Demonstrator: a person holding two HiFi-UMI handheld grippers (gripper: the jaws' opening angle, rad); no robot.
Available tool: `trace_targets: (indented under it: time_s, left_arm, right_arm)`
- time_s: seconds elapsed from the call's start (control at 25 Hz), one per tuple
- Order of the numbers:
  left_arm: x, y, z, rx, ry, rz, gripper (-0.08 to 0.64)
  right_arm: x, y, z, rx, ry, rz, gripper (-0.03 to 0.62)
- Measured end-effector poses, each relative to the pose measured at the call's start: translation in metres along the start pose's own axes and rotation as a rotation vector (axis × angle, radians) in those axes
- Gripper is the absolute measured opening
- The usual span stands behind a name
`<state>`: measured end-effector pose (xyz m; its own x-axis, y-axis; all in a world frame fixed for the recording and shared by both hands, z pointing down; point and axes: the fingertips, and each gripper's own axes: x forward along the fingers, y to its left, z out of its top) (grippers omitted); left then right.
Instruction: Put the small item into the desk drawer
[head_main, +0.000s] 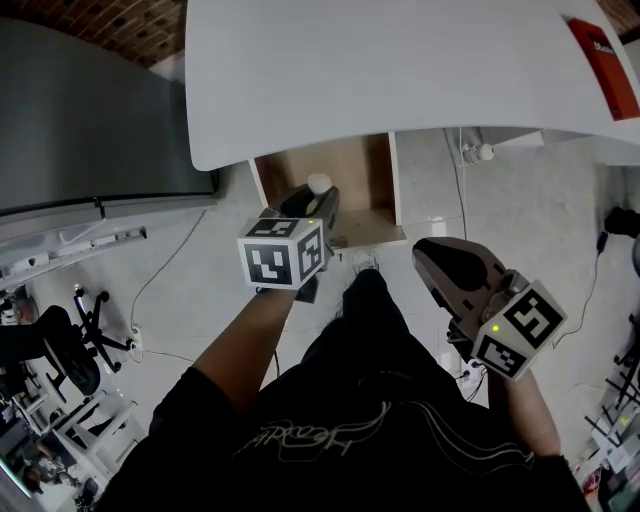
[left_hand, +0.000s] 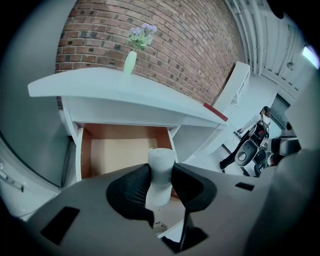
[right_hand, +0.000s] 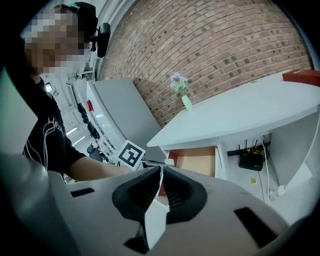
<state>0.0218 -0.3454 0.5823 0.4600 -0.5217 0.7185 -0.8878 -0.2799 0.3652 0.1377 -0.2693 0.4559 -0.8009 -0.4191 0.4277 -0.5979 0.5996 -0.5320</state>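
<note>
The small item (head_main: 319, 183) is a white, spool-like piece, seen end-on in the head view. My left gripper (head_main: 316, 196) is shut on it, just above the front edge of the open wooden drawer (head_main: 352, 160). In the left gripper view the item (left_hand: 161, 172) stands upright between the black pads (left_hand: 131, 187), with the drawer (left_hand: 117, 152) open behind it under the white desk (left_hand: 115, 85). My right gripper (head_main: 432, 258) hovers right of the drawer, shut with nothing in it. Its own view shows the pads (right_hand: 145, 190) nearly touching.
A red book (head_main: 603, 55) lies at the desk's far right. A vase with flowers (left_hand: 131, 60) stands on the desk by the brick wall. A grey cabinet (head_main: 90, 110) is at the left. Cables and a black router (right_hand: 248, 160) sit under the desk.
</note>
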Motion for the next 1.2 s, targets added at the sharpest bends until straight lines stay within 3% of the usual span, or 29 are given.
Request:
trace_targets:
  time_s: [0.4, 0.56, 1.2]
  left_arm:
    - [0.062, 0.033, -0.032, -0.025, 0.086, 0.045, 0.146]
    - [0.089, 0.045, -0.042, -0.058, 0.118, 0.026, 0.146]
    - [0.154, 0.104, -0.087, -0.079, 0.27, 0.155, 0.146]
  right_arm:
    - [0.009, -0.021, -0.042, 0.079, 0.059, -0.009, 0.051]
    - [0.011, -0.031, -0.052, 0.107, 0.064, -0.016, 0.051]
    - [0.031, -0.051, -0.081, 0.177, 0.093, -0.005, 0.051]
